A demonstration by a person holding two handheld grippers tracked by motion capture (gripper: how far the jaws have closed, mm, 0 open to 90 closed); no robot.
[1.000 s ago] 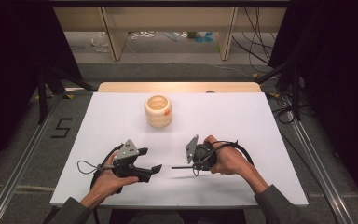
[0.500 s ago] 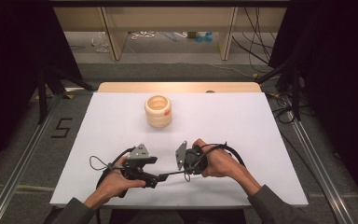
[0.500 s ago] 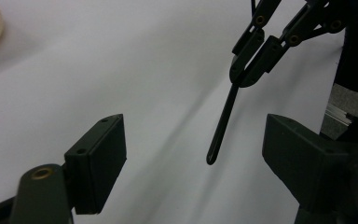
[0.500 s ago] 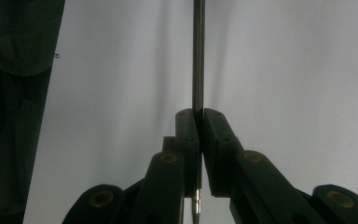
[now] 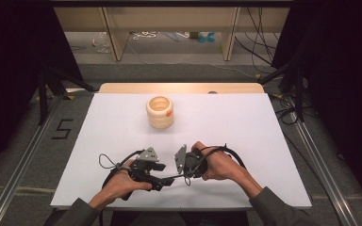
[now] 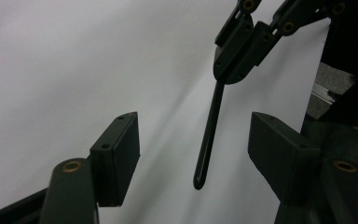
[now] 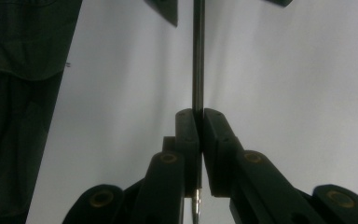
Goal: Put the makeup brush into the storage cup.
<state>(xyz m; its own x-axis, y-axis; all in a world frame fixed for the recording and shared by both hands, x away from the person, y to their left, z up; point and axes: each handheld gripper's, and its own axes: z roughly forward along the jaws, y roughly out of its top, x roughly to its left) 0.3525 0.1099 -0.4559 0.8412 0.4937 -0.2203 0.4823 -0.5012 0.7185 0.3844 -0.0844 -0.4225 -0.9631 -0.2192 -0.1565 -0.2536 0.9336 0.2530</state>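
White board [image 5: 245, 136] covers most of the table, with a strip of bare wood showing along its far edge. Beyond that, low wooden shelving and loose cables sit on the floor, and a number five is marked on the floor to the left.

On the board's far half, well apart from the hands, stands a cream ribbed cup [image 5: 160, 112] with a small orange mark on its side, upright and open at the top.

Near the front edge the person's two forearms come in, sleeves dark green. The left hand [image 5: 122, 181] carries the left gripper [image 5: 165, 181] and the right hand [image 5: 219, 165] the right gripper [image 5: 185, 172], the two tools facing each other and almost meeting over the board.

The right gripper [image 7: 198, 116] has its jaws pressed together on a thin dark rod [image 7: 198, 56], which runs straight out from between the pads toward the other tool. In the left gripper view that rod [image 6: 209, 135] hangs with its rounded tip between the left gripper's [image 6: 193, 140] pads, touching neither. Those jaws stand apart with a gap either side of the rod, and they have just been closing in on it.
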